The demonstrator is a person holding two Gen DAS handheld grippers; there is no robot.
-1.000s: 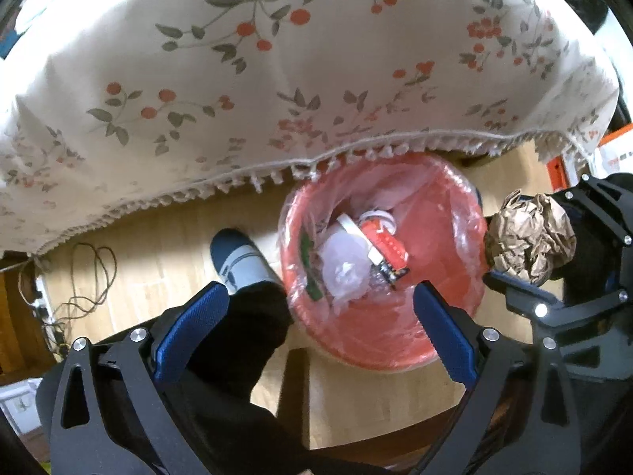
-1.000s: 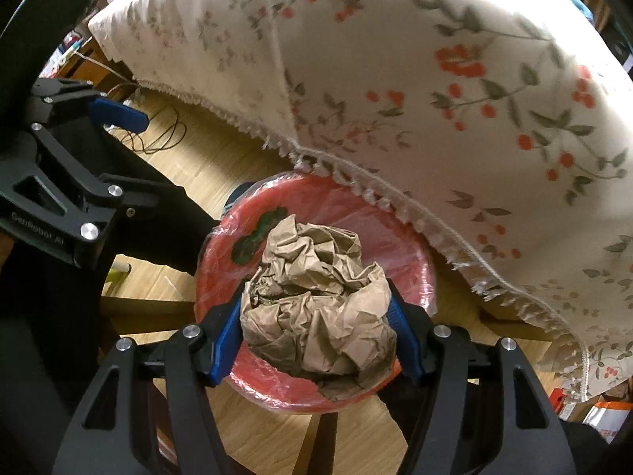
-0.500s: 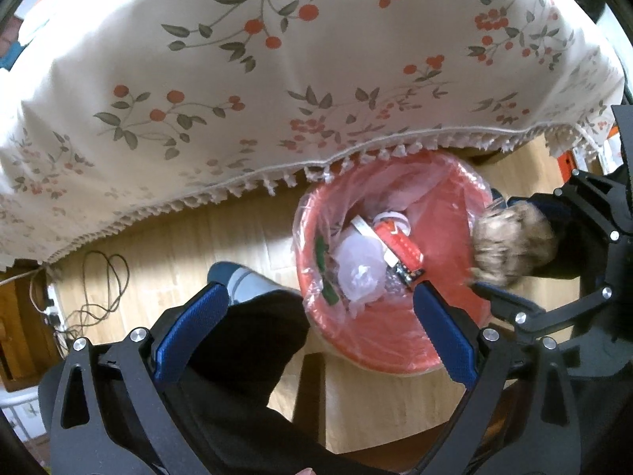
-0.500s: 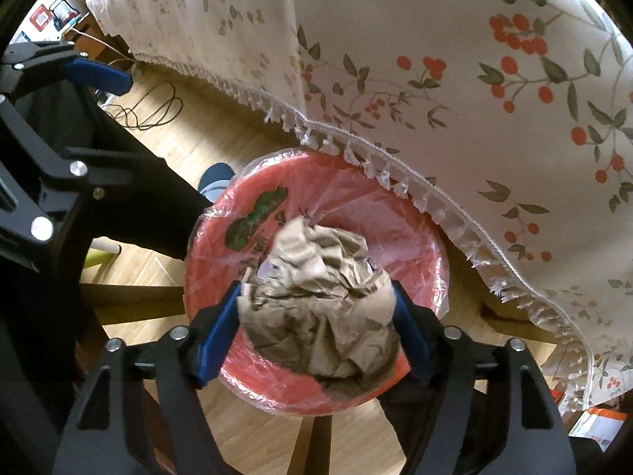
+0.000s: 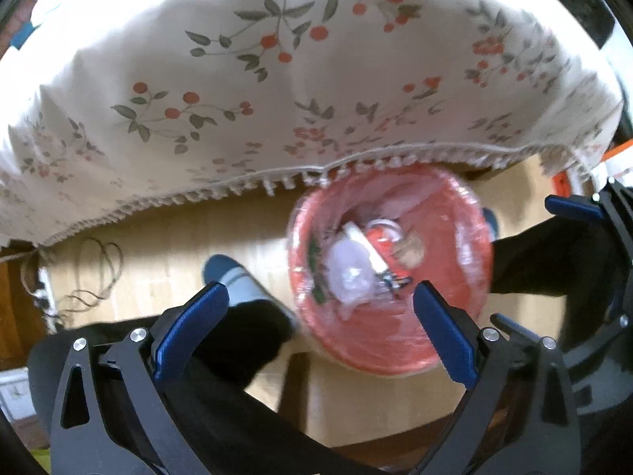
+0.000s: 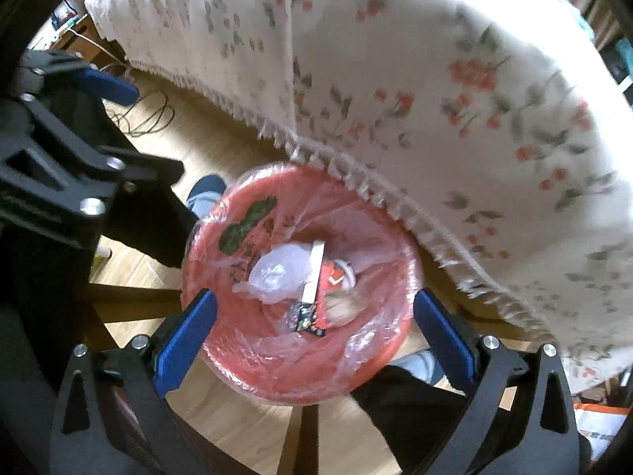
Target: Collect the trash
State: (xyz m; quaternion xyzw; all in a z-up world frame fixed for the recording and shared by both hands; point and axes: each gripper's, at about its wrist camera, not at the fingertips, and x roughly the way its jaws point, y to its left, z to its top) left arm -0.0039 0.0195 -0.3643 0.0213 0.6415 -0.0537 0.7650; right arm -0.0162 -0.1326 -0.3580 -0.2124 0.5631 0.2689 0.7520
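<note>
A red bin (image 5: 395,360) lined with a clear bag stands on the wooden floor, half under the tablecloth's fringe. In it lie a clear plastic wad, a white strip, red wrappers and a crumpled brown paper ball (image 5: 411,251), which shows as a tan blur (image 6: 340,306) in the right wrist view. My right gripper (image 6: 315,297) hangs over the bin (image 6: 277,376); its jaws are opening wide and nothing is between them. My left gripper (image 5: 318,293) points straight down beside the bin's left side, open and empty.
A floral tablecloth (image 5: 277,99) with a fringe hangs over the bin's far side. A person's socked foot (image 5: 233,277) and dark trouser legs stand close to the bin. Cables (image 5: 95,273) lie on the floor at left. Dark wooden chair rails (image 6: 304,435) cross below.
The right gripper's jaws spread apart and the brown paper ball dropped out of them into the red bin. The left gripper stayed open in about the same place.
</note>
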